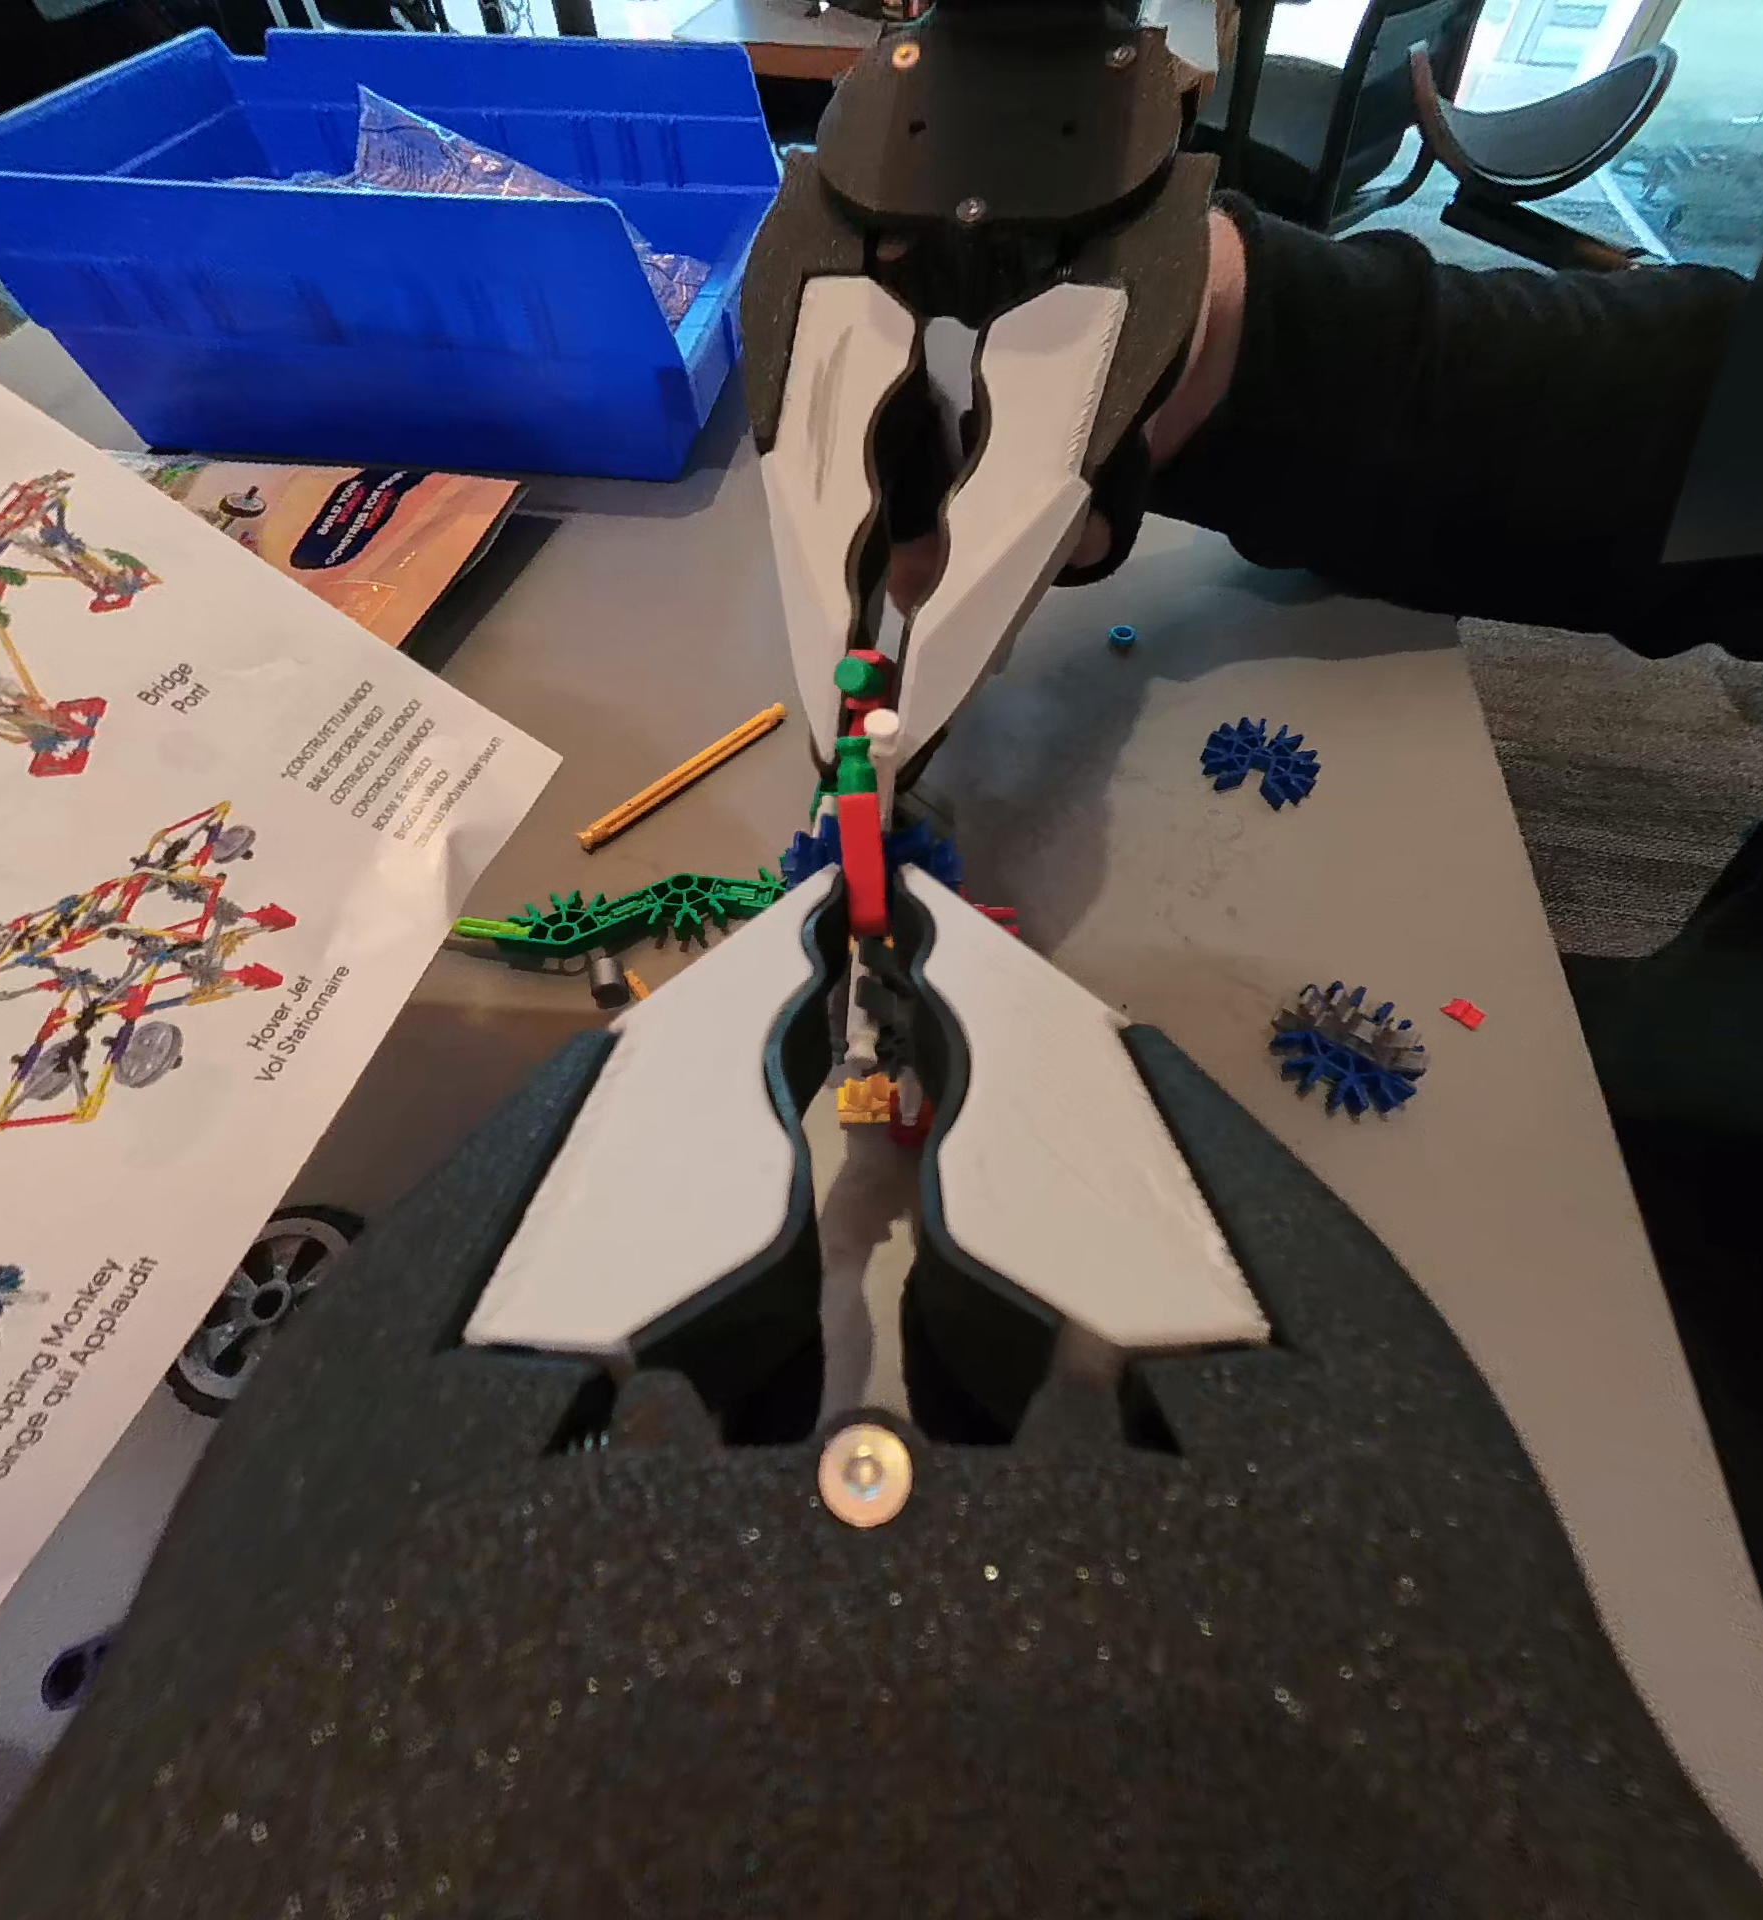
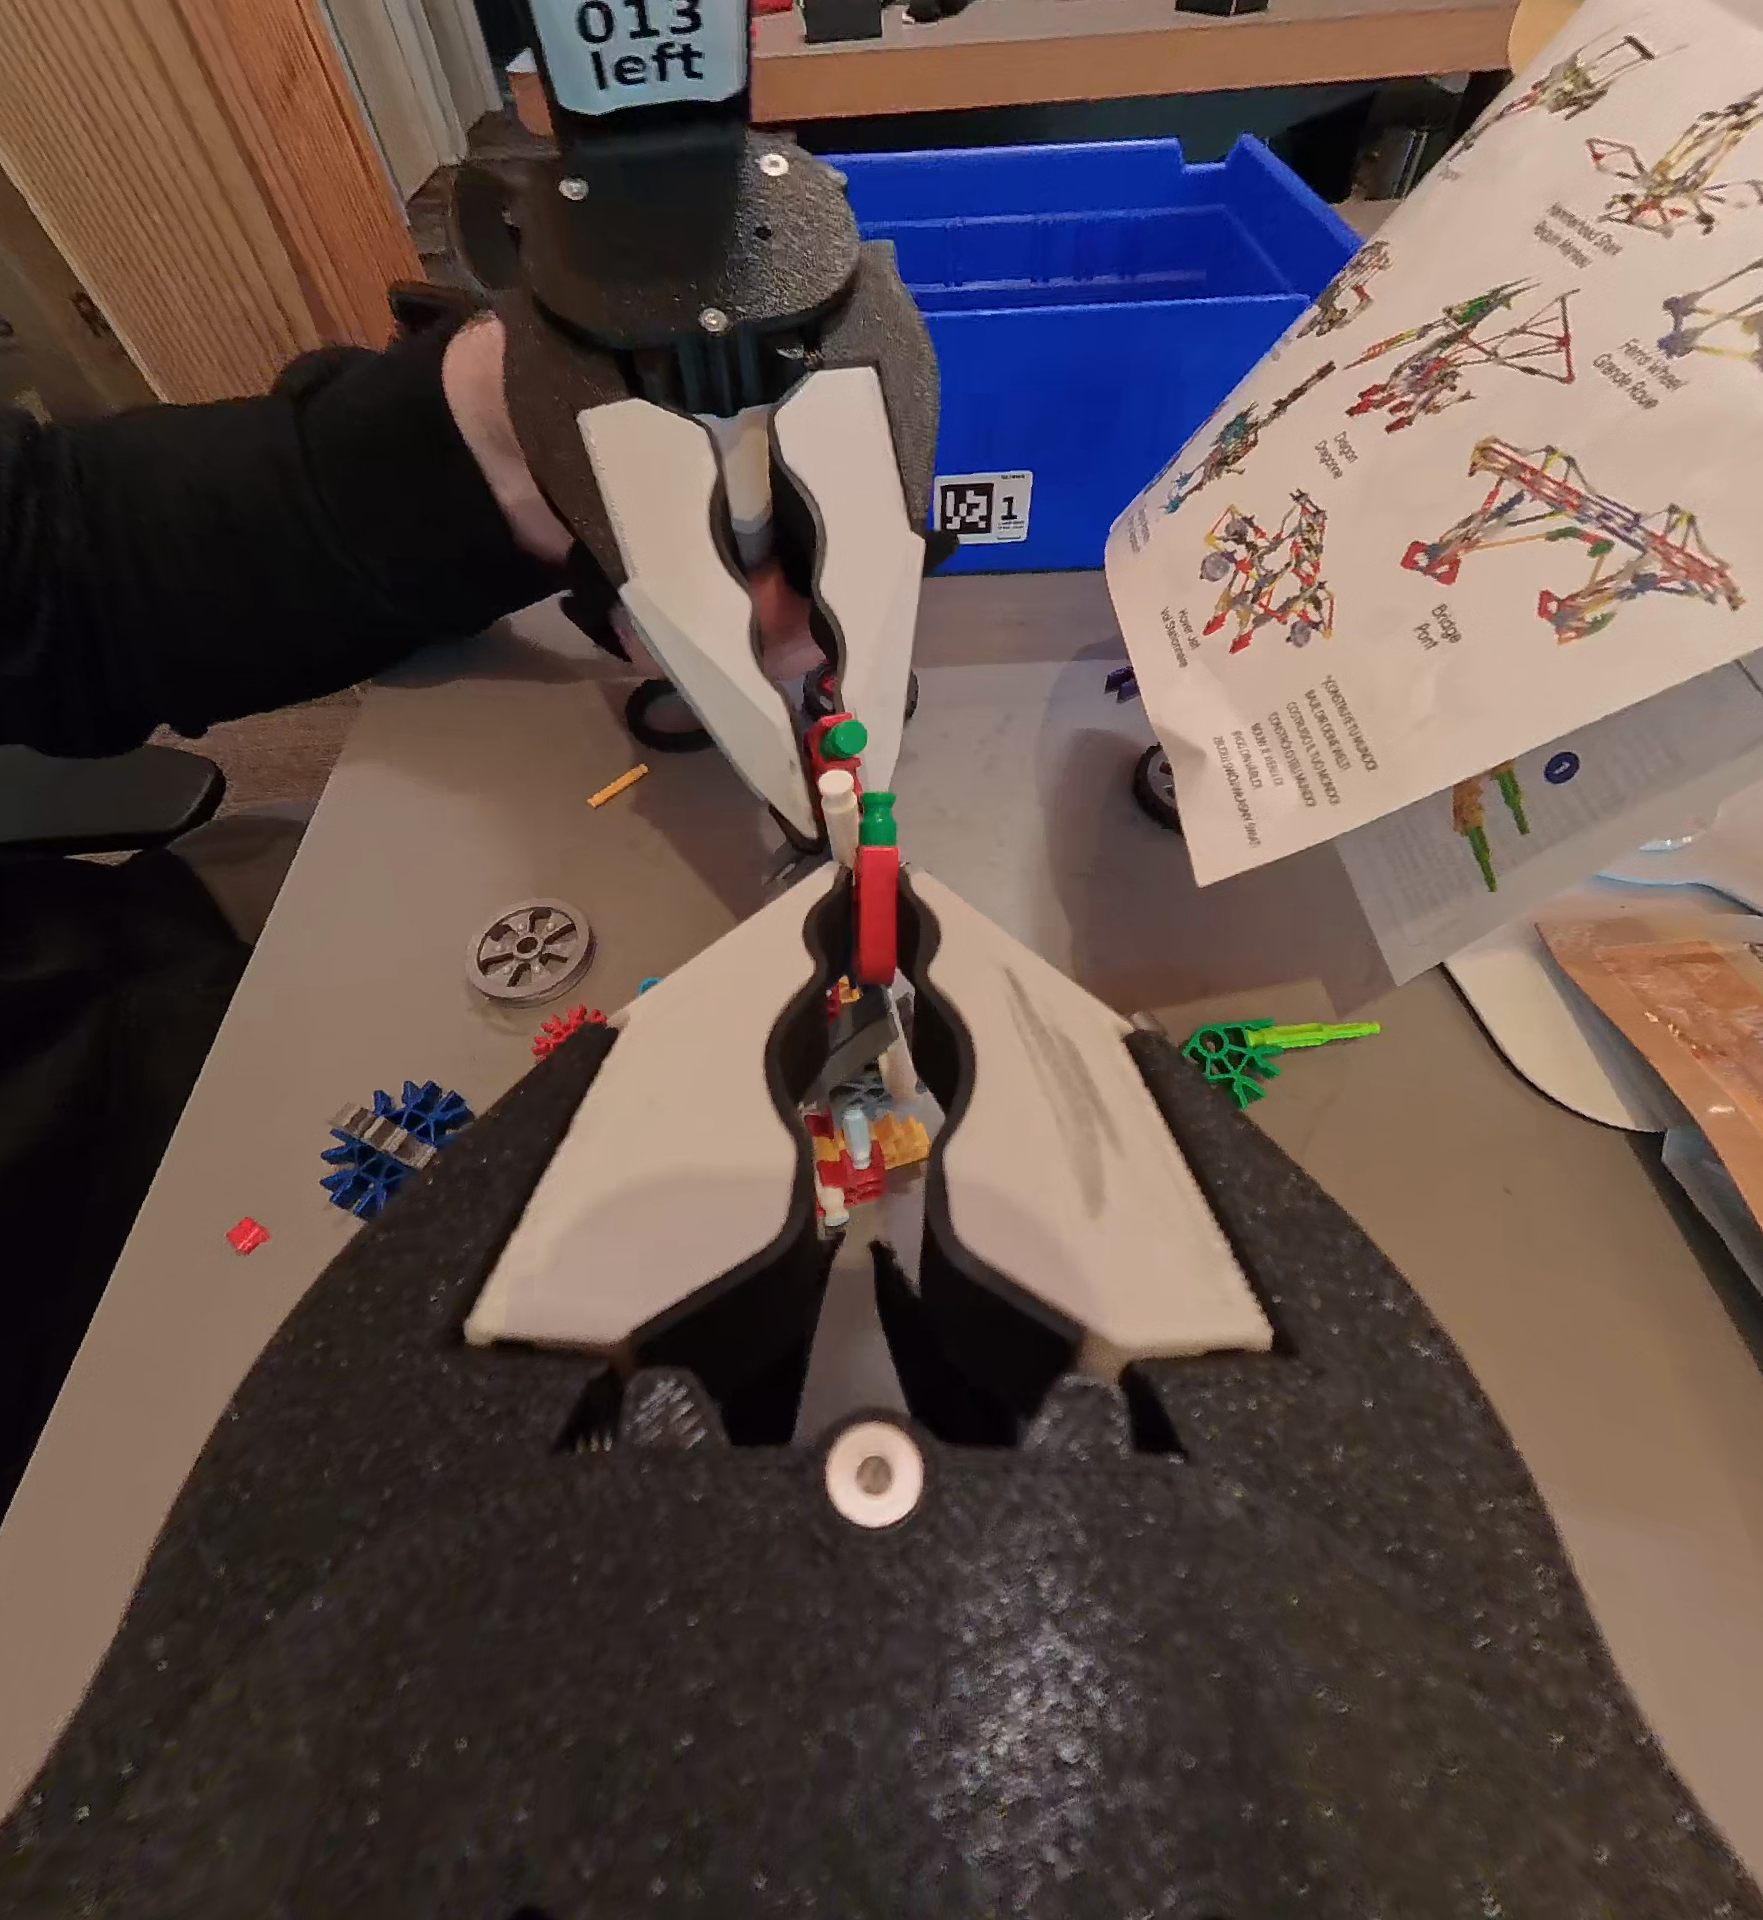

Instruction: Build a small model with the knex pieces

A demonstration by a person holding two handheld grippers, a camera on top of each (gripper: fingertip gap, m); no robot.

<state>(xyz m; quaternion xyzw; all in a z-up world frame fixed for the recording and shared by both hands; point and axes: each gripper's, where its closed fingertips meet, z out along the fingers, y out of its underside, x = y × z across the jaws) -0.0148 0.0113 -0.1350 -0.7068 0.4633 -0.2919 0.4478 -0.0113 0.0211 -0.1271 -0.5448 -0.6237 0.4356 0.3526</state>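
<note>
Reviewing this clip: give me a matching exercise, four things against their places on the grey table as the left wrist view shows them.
Things:
1. blue plastic storage bin
2. long yellow plastic rod
3. tiny red plastic chip
4. white printed sheet of model pictures

Places:
A. far right, beside a blue snowflake connector
B. left edge
C. far left corner
D. middle, left of the gripper tips

Pairs: 1-C, 2-D, 3-A, 4-B

Wrist views face each other (close), sharing the table [image 1: 1220,914].
</note>
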